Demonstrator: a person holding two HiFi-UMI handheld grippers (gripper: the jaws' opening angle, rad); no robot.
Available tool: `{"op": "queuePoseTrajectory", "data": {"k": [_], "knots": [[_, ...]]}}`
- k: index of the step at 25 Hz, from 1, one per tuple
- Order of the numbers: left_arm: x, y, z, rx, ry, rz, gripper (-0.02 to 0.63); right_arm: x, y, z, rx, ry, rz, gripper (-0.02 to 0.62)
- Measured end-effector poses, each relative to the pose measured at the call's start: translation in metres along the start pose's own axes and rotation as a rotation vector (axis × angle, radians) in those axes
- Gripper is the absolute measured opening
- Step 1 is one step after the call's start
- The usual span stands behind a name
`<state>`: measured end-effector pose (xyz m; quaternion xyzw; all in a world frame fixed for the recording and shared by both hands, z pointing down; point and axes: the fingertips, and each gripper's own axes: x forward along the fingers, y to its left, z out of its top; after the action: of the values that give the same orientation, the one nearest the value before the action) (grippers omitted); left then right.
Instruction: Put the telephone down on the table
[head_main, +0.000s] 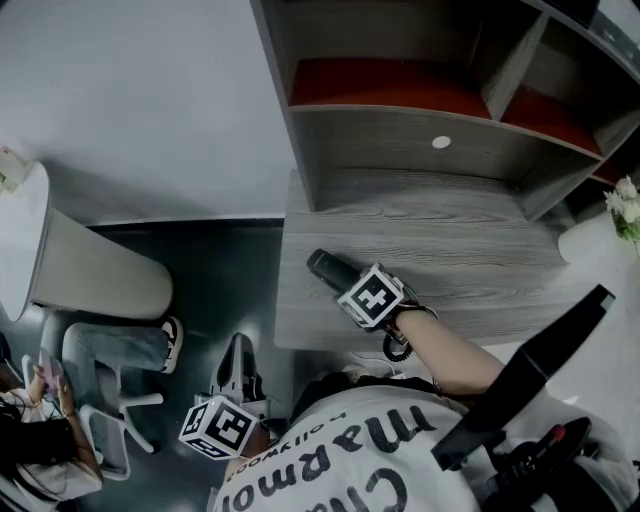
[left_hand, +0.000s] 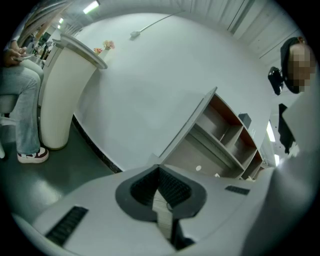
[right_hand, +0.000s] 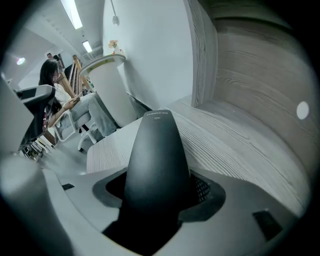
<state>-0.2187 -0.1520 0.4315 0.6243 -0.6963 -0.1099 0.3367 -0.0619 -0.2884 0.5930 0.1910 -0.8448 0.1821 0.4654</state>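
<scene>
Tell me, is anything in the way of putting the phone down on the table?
Nothing visible. The black telephone handset, clamped in the right hand-held gripper, is over the grey wood-grain table, whose top beneath it looks bare.

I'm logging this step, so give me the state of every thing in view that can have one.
telephone: clamped in the right tongs, over the table; cannot tell whether it touches.
right tongs: shut on the telephone.
left tongs: shut, nothing between them, held off to the side of the table.
cord: coiled, at the table's front edge.
</scene>
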Motion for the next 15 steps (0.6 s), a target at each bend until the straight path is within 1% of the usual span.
{"op": "queuePoseTrajectory", "data": {"k": [3,7,11,15], "knots": [[0.001,0.005,0.007,-0.008,0.008,-0.004,0.009,0.002,0.001,0.0,-0.009,0.005,-0.013,0.293],[0.002,0.007,0.01,-0.003,0.034,-0.029,0.009,0.002,0.002,0.0,-0.015,0.021,-0.024,0.291],[0.002,0.015,0.014,-0.005,0.06,-0.041,0.009,0.004,0.004,0.003,-0.053,0.018,-0.052,0.293],[0.001,0.021,0.016,-0.004,0.085,-0.055,0.009,0.004,0.005,0.002,-0.057,0.015,-0.063,0.293]]}}
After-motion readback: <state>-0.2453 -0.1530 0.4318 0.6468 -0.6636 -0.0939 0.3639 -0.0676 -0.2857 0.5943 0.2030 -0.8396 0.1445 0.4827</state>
